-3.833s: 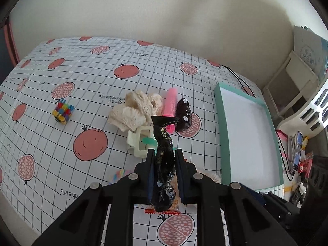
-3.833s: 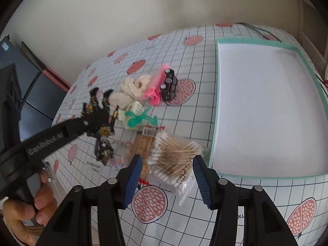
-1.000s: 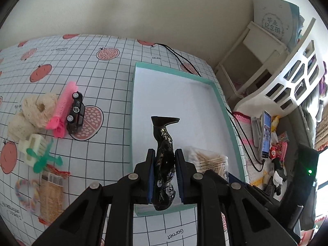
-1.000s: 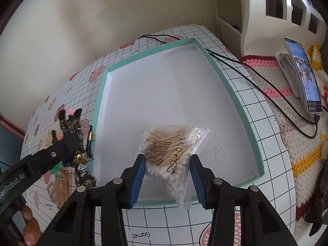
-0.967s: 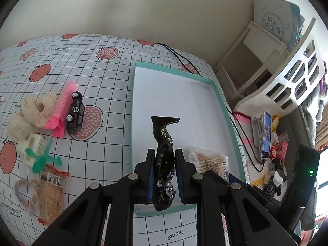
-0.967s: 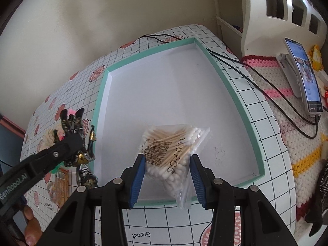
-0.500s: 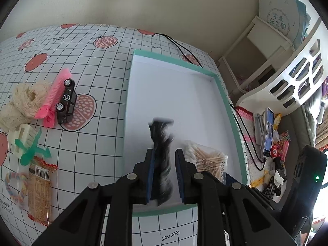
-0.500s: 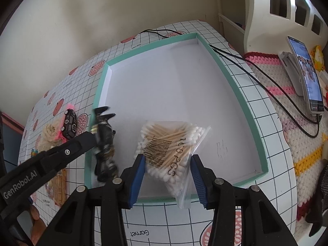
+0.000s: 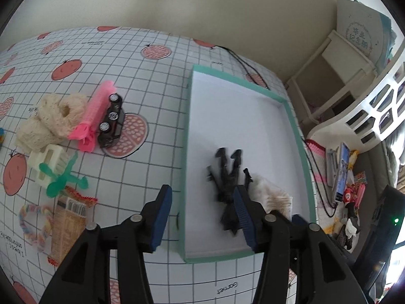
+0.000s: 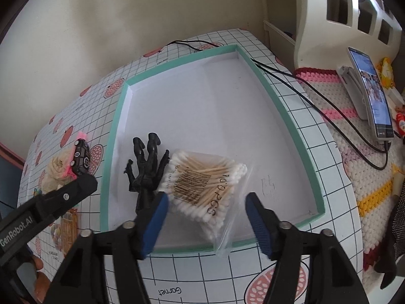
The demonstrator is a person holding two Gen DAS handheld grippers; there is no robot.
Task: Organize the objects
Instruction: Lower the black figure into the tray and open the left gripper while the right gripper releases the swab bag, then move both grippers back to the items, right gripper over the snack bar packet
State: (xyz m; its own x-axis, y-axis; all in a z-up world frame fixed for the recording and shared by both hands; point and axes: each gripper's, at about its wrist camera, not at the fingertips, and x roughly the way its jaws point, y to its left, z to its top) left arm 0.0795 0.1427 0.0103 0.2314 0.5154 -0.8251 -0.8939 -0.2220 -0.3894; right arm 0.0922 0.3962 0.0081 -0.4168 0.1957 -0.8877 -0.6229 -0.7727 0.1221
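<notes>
left claw [image 9: 201, 206]: jaws just spread, released, straddling the tray [image 9: 296, 131] rim | right claw [image 10: 206, 217]: just opened, cotton swab bag [image 10: 202, 185] freed in tray, black figurine [image 10: 145, 174] touching it | next: toy car [image 9: 111, 121] upper left on counter [image 9: 157, 96], probably nearer left claw, long axis toward frame's top

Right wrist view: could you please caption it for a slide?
Open right gripper above cotton swab bag and black figurine in the teal-rimmed box.

Black figurine [image 9: 227, 185] motion-blurred, partly behind right pad; cotton swab bag [image 9: 272, 195] mostly hidden at 4 o'clock.
</notes>
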